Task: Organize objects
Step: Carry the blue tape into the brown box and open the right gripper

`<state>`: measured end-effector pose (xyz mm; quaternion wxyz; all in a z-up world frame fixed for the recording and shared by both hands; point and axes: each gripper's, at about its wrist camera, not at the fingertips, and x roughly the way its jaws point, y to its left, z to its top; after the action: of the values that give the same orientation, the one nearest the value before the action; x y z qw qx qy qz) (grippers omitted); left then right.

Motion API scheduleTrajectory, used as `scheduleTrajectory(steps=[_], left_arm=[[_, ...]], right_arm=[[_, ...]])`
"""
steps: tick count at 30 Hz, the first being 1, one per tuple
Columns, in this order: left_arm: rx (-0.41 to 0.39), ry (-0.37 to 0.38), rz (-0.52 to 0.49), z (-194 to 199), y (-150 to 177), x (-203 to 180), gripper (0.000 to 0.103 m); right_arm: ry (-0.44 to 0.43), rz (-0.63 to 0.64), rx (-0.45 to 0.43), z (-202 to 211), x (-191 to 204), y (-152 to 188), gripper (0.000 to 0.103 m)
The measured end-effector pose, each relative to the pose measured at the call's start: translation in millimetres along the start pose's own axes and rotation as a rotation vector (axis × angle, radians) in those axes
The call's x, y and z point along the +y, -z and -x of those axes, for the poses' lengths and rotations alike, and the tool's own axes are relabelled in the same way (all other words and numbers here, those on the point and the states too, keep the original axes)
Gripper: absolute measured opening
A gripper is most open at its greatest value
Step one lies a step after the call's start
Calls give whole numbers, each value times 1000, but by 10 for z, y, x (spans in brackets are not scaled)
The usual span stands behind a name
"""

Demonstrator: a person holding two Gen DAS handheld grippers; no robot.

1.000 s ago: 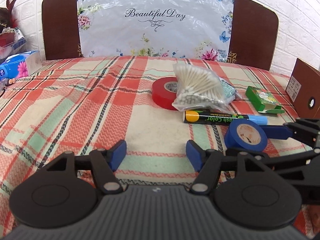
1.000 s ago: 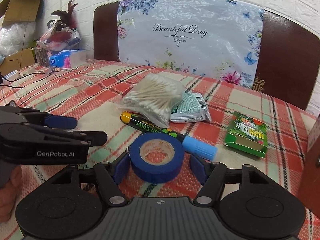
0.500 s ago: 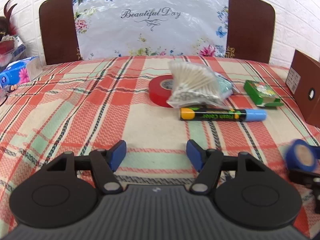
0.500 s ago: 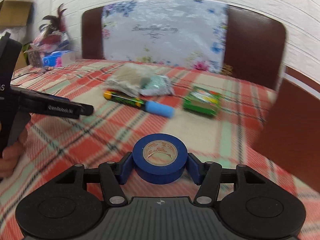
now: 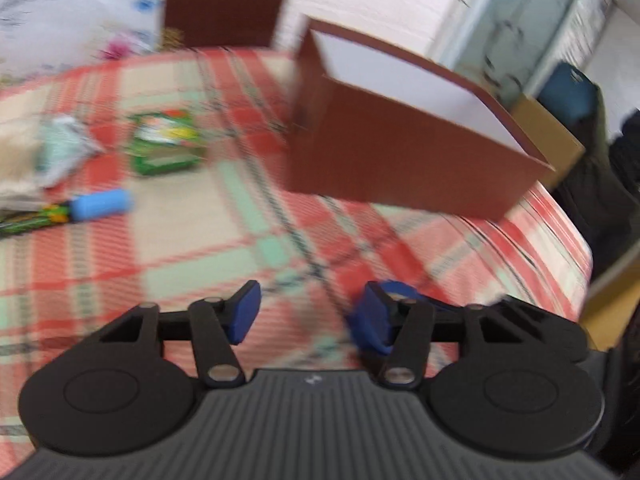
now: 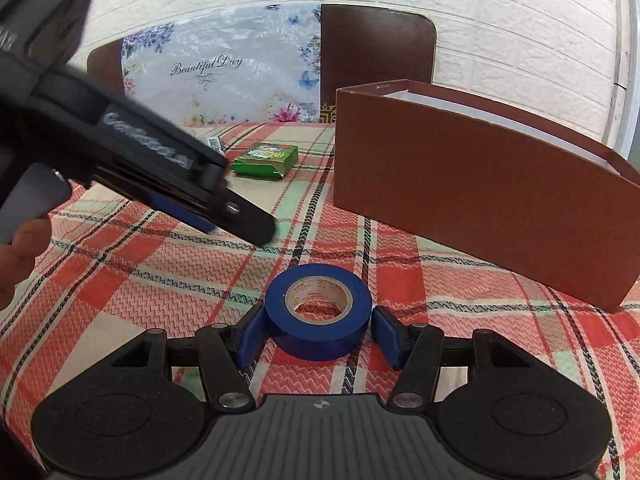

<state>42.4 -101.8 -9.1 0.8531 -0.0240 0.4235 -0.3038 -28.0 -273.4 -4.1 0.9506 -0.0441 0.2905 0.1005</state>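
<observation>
Right wrist view: my right gripper (image 6: pixel 318 336) is spread, blue tape roll (image 6: pixel 319 311) flat on the plaid cloth (image 6: pixel 132 284) between its fingers, brown box (image 6: pixel 472 196) far right; left gripper (image 5: pixel 304 316) apart, empty.

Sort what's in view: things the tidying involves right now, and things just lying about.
In play: blue tape roll between the right gripper pads; brown box; left gripper, open.

Lying about: green packet, marker, floral bag.
</observation>
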Motion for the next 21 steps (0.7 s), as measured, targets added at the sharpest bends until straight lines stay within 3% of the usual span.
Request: scheduleTrajectory(steps=[3,4,5,7,9,16,21], left_arm=[[67,21,-30,-134,16,-147,53],[96,12,-41,-206,31,-184,44],[118,8,-46,-262,62,-209,41],[110,9,-66,-284,64,-246,27],[106,-1,-71,-270,8,-277,26],[-81,-2,-156,26,-562,-528,25],[-167,-16,-199,-82,-1046,-644,25]], right_arm=[[-3,6,-10,-4,7,26,56],[-6,4,-11,-4,8,30,56],[-12,1,-13,1,4,30,55],[-20,6,-17,1,10,31,55],[-19,14,-28,16,25,18,55],[41,14,-220,186,-148,-414,55],[93,-9,-313,68,-409,-827,55]])
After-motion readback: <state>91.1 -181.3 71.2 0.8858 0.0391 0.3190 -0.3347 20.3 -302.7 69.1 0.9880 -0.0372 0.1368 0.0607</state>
